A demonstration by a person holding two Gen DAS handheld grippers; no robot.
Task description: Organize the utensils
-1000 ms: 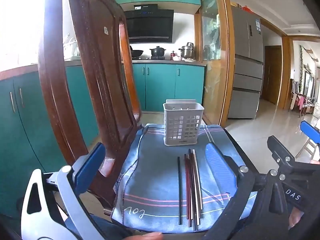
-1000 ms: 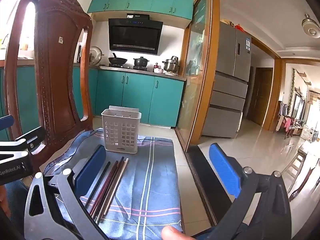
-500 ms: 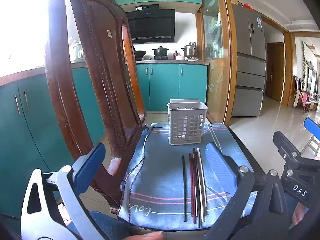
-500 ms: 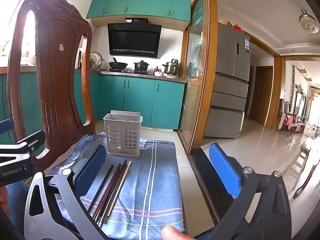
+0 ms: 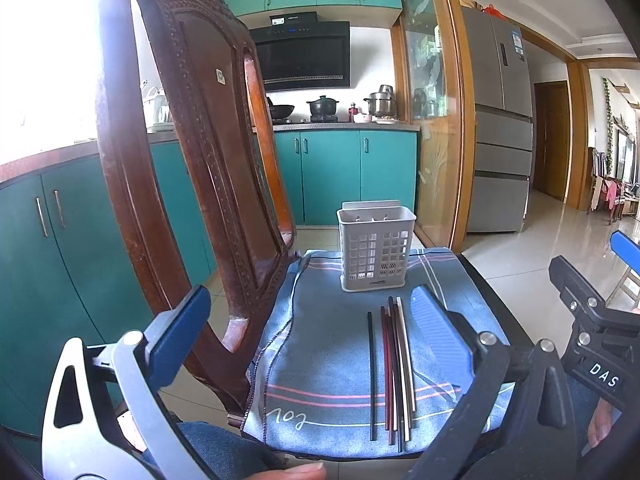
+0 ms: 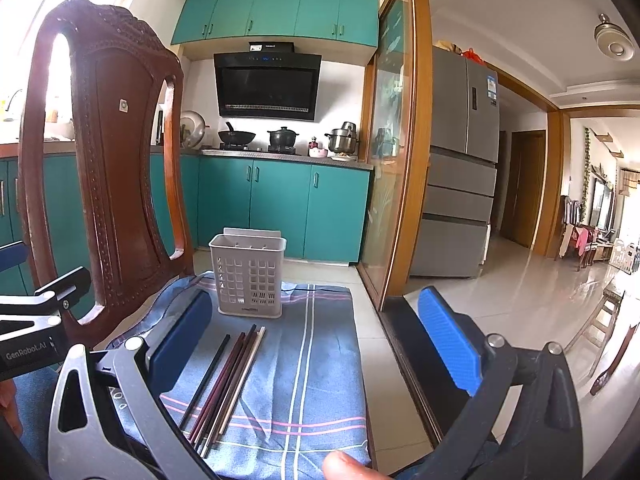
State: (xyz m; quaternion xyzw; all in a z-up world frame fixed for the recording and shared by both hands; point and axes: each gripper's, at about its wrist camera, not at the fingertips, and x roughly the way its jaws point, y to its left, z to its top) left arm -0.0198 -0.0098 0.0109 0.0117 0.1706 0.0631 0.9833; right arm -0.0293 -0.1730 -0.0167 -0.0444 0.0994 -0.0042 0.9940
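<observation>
Several chopsticks [image 5: 394, 372] lie side by side on a blue striped cloth [image 5: 332, 344], pointing toward a grey perforated utensil basket [image 5: 376, 249] that stands upright at the cloth's far end. They also show in the right wrist view: the chopsticks [image 6: 226, 384] and the basket [image 6: 249, 274]. My left gripper [image 5: 316, 344] is open and empty, above the near part of the cloth, its right finger beside the chopsticks. My right gripper [image 6: 316, 344] is open and empty, above the cloth to the right of the chopsticks.
A carved wooden chair back [image 5: 200, 184] rises along the left of the cloth. The cloth's right edge drops to a tiled floor [image 6: 500, 304]. Teal cabinets [image 6: 280, 208], a stove with pots and a grey fridge [image 6: 460, 168] stand behind.
Both grippers have lifted and drawn back slightly, so the basket and chopsticks sit a little lower and farther in view. Both stay open and empty.
</observation>
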